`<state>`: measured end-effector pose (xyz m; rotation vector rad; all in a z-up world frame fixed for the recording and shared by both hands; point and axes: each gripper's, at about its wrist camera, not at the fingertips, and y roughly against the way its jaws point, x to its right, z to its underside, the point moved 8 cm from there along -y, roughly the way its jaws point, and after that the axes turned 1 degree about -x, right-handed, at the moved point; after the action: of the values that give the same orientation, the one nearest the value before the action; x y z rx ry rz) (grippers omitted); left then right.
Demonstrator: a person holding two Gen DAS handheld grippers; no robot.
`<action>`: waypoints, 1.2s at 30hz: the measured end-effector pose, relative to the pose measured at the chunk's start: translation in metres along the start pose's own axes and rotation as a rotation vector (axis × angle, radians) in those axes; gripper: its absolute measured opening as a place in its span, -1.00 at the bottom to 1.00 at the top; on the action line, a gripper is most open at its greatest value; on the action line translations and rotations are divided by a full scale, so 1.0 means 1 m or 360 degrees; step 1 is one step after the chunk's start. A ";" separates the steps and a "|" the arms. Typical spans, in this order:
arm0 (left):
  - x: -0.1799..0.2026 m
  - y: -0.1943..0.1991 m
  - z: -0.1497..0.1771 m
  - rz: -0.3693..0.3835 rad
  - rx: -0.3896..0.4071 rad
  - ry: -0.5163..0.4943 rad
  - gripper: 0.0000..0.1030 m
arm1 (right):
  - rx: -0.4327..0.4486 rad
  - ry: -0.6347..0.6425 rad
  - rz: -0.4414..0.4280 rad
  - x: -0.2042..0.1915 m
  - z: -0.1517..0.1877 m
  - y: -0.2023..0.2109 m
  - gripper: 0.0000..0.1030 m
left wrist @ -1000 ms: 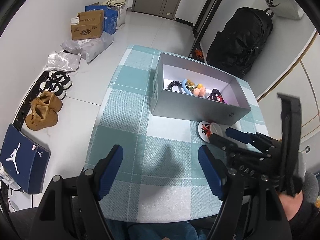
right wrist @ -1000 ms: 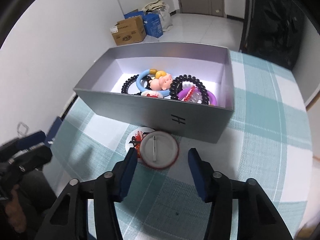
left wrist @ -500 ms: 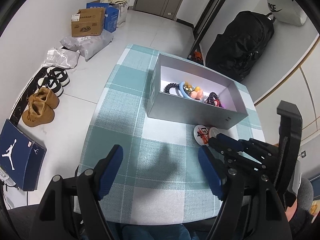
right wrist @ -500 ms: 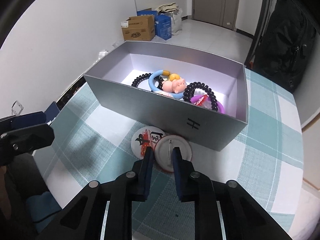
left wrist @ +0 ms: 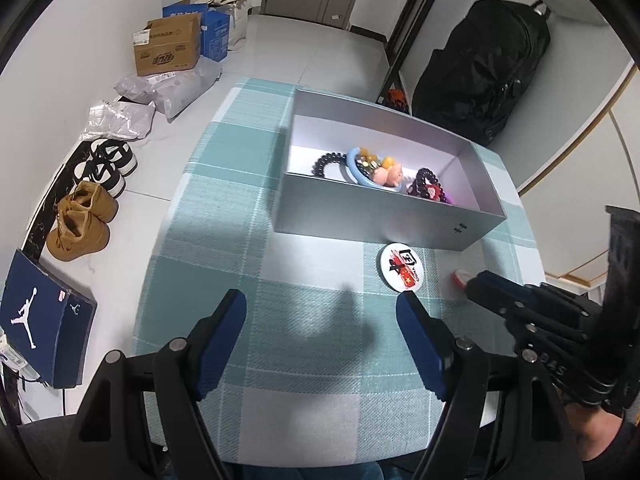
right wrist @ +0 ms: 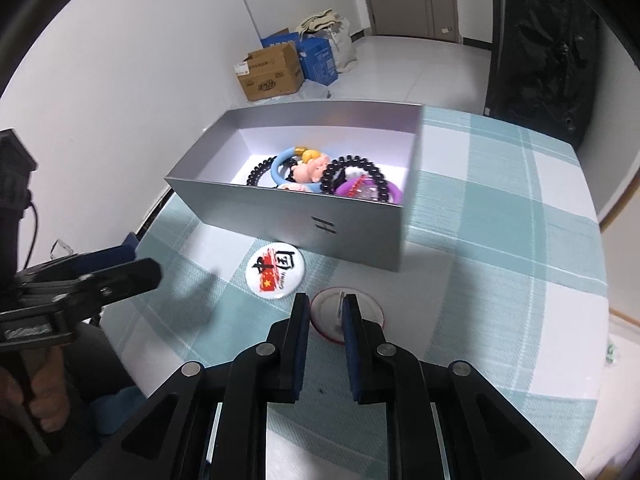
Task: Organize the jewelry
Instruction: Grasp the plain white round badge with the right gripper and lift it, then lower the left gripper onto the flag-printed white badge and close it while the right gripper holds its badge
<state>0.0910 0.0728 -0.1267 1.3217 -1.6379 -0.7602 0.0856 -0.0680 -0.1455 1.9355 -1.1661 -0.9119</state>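
A grey open box (left wrist: 384,222) (right wrist: 288,216) holds bead bracelets, a blue ring and a pink pig charm (right wrist: 308,168). Two round pin badges are in front of it. One badge with a red flag print (left wrist: 401,266) (right wrist: 276,270) lies face up on the checked cloth. My right gripper (right wrist: 326,312) is shut on the rim of the other, a red-edged badge (right wrist: 362,316) turned back up, held apart from the first; only its edge (left wrist: 460,278) shows in the left wrist view. My left gripper (left wrist: 320,308) is open and empty above the table's near side.
The table has a teal and white checked cloth (left wrist: 248,216). Shoes (left wrist: 80,224), cardboard boxes (left wrist: 168,46) and plastic bags lie on the floor to the left. A black backpack (left wrist: 488,64) stands beyond the table.
My right gripper closed on the red-edged badge and drew it away from the flag badge, toward the right. My left gripper pulled back a little and stayed open.
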 end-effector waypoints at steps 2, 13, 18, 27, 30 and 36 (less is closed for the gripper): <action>0.005 -0.003 0.000 -0.0001 -0.0010 -0.0013 0.43 | -0.0010 -0.0009 -0.0012 0.004 0.006 0.003 -0.71; 0.021 -0.024 -0.008 -0.0114 -0.0031 -0.0104 0.43 | 0.0030 -0.0150 -0.0149 0.033 0.012 0.025 -0.74; 0.033 -0.030 -0.006 -0.0106 -0.0047 -0.0157 0.43 | 0.0076 -0.0235 -0.0235 0.039 0.008 0.040 -1.00; 0.035 -0.040 -0.011 -0.0194 -0.0053 -0.0194 0.43 | 0.0064 -0.0243 -0.0151 0.053 0.016 0.047 -0.63; 0.037 -0.044 -0.010 -0.0176 -0.0075 -0.0198 0.43 | 0.0026 -0.0176 -0.0121 0.048 0.023 0.043 -0.11; 0.043 -0.048 -0.008 -0.0251 -0.0079 -0.0323 0.43 | 0.0009 -0.0001 -0.0046 0.034 0.026 0.039 0.04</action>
<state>0.1163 0.0200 -0.1544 1.3865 -1.6734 -1.0525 0.0590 -0.1185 -0.1344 1.9616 -1.1451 -0.9255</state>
